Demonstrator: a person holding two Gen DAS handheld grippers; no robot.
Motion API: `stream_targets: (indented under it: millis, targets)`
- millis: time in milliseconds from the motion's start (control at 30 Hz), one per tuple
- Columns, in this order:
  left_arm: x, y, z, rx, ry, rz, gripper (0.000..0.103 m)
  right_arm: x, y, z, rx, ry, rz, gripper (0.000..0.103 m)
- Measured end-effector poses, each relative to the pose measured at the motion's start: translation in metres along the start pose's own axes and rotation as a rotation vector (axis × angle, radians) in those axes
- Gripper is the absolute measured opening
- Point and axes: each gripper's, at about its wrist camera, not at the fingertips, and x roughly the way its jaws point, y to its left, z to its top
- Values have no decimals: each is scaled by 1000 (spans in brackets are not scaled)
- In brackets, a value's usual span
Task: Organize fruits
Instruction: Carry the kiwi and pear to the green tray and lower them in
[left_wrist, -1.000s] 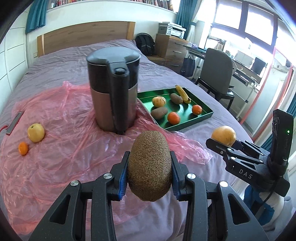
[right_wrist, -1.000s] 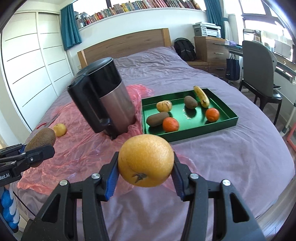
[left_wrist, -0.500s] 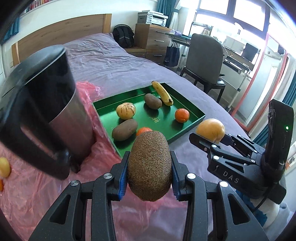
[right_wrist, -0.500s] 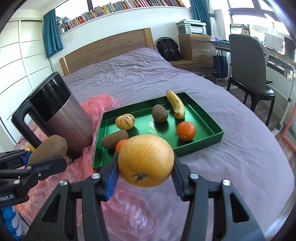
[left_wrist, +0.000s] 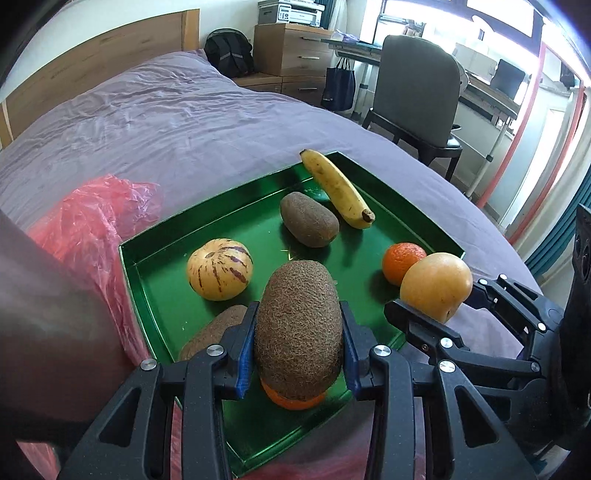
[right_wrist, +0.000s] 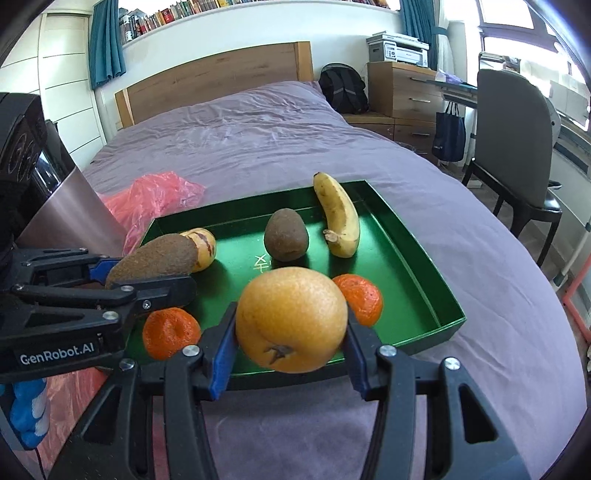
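My left gripper (left_wrist: 297, 350) is shut on a brown fuzzy kiwi (left_wrist: 297, 325), held above the near part of the green tray (left_wrist: 236, 199). My right gripper (right_wrist: 291, 350) is shut on a large yellow-orange fruit (right_wrist: 291, 319), held over the tray's front edge (right_wrist: 424, 332). In the tray lie a banana (left_wrist: 336, 188), another brown kiwi (left_wrist: 308, 219), a striped yellow melon-like fruit (left_wrist: 219, 267), a brown fruit (left_wrist: 214, 332) partly hidden by my left fingers, and two tangerines (right_wrist: 360, 299) (right_wrist: 170, 332). One tangerine (left_wrist: 293, 400) peeks out under the held kiwi.
The tray rests on a purple bed (right_wrist: 280, 136). A crumpled pink plastic sheet (left_wrist: 96, 218) lies left of the tray, with a steel kettle (right_wrist: 70, 214) beside it. A chair (right_wrist: 513, 147) and desk stand at the bed's right side.
Both grippers have swung right and down from beside the kettle to over the tray, each still holding its fruit. The kettle has slid out to the left edge of both views.
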Motion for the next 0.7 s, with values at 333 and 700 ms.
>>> stream_targets:
  millis: [333, 700]
  targets:
    - [35, 19, 7, -14, 19, 87, 34, 29, 9, -8, -53, 51, 12, 64]
    - [44, 26, 3, -25, 53, 116, 35, 40, 22, -6, -104, 85, 10, 65]
